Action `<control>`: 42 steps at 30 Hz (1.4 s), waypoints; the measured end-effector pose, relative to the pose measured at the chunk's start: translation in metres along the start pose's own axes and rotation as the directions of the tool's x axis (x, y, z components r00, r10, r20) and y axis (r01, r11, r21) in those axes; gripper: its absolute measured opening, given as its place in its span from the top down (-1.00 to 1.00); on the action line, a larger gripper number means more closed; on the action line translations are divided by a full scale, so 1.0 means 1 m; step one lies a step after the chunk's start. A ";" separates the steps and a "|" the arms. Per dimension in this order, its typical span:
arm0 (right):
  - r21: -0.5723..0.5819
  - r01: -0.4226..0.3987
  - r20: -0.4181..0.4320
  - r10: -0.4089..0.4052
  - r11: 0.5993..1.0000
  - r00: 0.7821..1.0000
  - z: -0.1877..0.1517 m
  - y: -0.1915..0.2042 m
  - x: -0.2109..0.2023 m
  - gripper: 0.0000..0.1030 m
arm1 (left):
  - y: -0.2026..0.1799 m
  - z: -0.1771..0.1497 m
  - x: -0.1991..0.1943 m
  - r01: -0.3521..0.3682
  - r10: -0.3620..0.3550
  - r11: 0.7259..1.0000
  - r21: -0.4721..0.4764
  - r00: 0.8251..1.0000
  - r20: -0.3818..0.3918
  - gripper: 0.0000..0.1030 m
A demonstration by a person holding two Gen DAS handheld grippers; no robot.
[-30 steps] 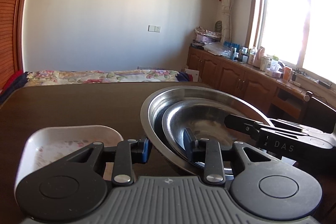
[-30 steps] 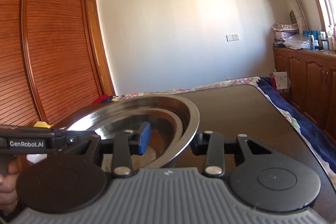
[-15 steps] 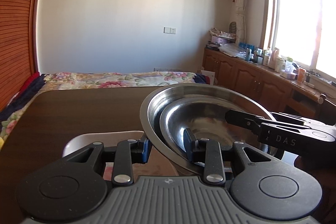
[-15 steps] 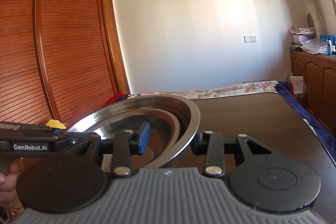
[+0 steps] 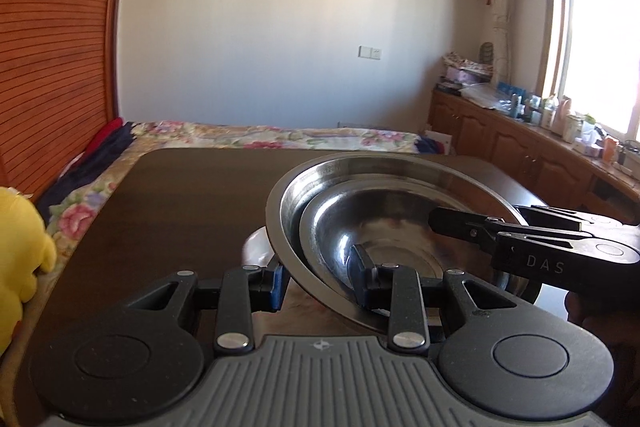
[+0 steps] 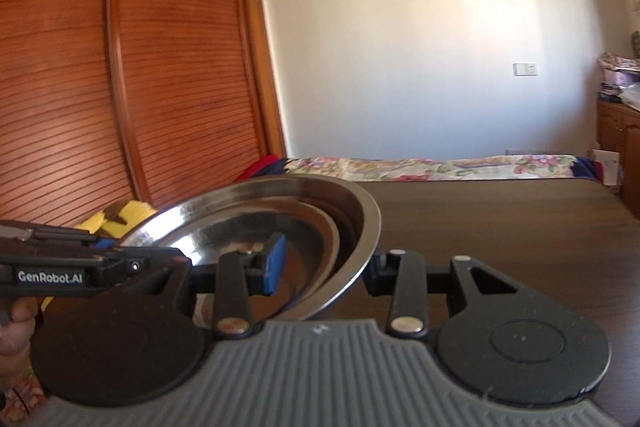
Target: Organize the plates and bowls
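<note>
Held above the dark table [image 5: 180, 195], the nested steel bowls [image 5: 384, 227] are clamped at opposite rims by the left gripper [image 5: 320, 287] and right gripper [image 6: 324, 267], and being stiff, light and slick, they are probably best pinched at the rim.

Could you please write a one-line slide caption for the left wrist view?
Left gripper and right gripper grip opposite rims of two nested steel bowls above a dark table.
</note>
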State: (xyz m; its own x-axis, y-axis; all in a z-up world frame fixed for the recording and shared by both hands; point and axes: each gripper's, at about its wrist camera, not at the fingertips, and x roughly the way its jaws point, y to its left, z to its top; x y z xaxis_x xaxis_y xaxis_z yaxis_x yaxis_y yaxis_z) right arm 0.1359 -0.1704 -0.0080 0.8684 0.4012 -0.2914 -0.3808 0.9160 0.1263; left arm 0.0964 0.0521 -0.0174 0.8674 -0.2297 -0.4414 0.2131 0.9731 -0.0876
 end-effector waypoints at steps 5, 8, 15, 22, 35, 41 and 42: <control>-0.010 -0.028 -0.031 0.027 1.000 0.999 -0.003 0.011 0.007 0.20 | 0.007 -0.005 -0.001 -0.019 0.019 1.000 -0.004 1.000 -0.007 0.33; -0.012 -0.032 -0.048 0.032 0.999 0.998 -0.005 0.014 0.009 0.20 | 0.008 -0.009 0.000 -0.024 0.024 1.000 -0.009 1.000 -0.019 0.33; -0.011 -0.026 -0.078 0.025 1.000 0.997 -0.010 0.015 0.013 0.18 | 0.010 -0.015 0.002 -0.031 0.031 0.999 -0.008 0.999 -0.013 0.33; -0.060 0.009 -0.067 -0.013 0.998 0.998 -0.008 0.020 0.009 -0.30 | 0.007 -0.014 -0.006 -0.083 0.083 0.997 0.006 0.996 0.013 -0.36; -0.049 0.120 -0.023 -0.121 0.992 0.992 0.002 0.008 -0.041 -0.78 | -0.016 -0.003 -0.037 -0.113 0.110 0.993 0.041 0.991 0.073 -1.00; -0.019 0.156 0.011 -0.156 0.988 0.988 0.006 0.004 -0.061 -1.00 | -0.034 -0.001 -0.045 -0.118 0.112 0.990 0.077 0.990 0.083 -1.00; -0.016 0.161 0.015 -0.161 0.987 0.987 0.006 0.003 -0.063 -1.00 | -0.036 -0.001 -0.046 -0.121 0.114 0.989 0.080 0.990 0.084 -1.00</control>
State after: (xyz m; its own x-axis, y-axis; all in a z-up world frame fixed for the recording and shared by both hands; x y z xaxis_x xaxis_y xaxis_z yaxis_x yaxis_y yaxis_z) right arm 0.0815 -0.1927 0.0161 0.9231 0.2485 -0.2936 -0.2411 0.9685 0.0620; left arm 0.0484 0.0272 0.0052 0.9206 -0.1175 -0.3723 0.1415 0.9892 0.0378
